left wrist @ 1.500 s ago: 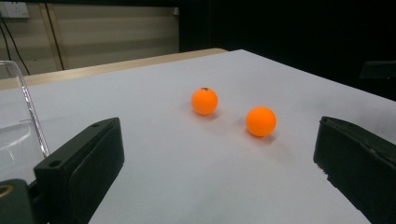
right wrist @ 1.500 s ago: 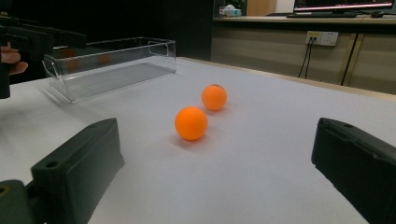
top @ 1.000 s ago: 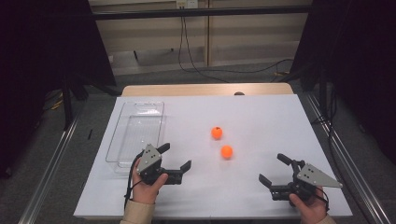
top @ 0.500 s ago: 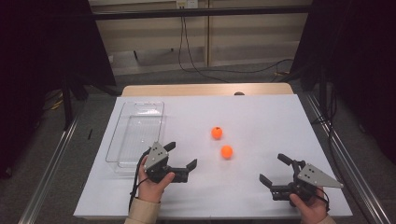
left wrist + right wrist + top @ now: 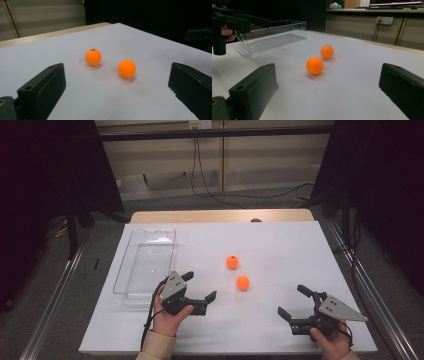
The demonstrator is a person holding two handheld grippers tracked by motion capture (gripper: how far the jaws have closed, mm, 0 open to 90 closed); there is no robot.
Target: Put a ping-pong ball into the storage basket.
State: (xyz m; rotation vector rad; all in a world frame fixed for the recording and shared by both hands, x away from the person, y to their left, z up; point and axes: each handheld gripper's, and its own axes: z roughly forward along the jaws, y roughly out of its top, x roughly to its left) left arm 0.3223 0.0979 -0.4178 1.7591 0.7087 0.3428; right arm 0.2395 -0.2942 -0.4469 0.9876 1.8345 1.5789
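Two orange balls lie on the white table, apart from each other. The farther ball [image 5: 231,262] [image 5: 93,57] [image 5: 327,52] has a small dark mark on top. The nearer ball [image 5: 243,282] [image 5: 127,68] [image 5: 314,65] is plain. My left gripper [image 5: 201,285] [image 5: 116,82] is open, low over the table just left of the balls and pointed at them, with nothing between its jaws. My right gripper [image 5: 291,300] [image 5: 327,82] is open and empty at the front right, aimed at the balls from the other side.
A clear plastic tray [image 5: 147,262] [image 5: 274,35] stands empty along the table's left side, just behind the left hand. The white tabletop [image 5: 270,240] ends in a wooden strip at the back. Metal rails run along both sides on the floor.
My left gripper has moved right, closer to the balls, staying open. The right gripper and both balls have held still.
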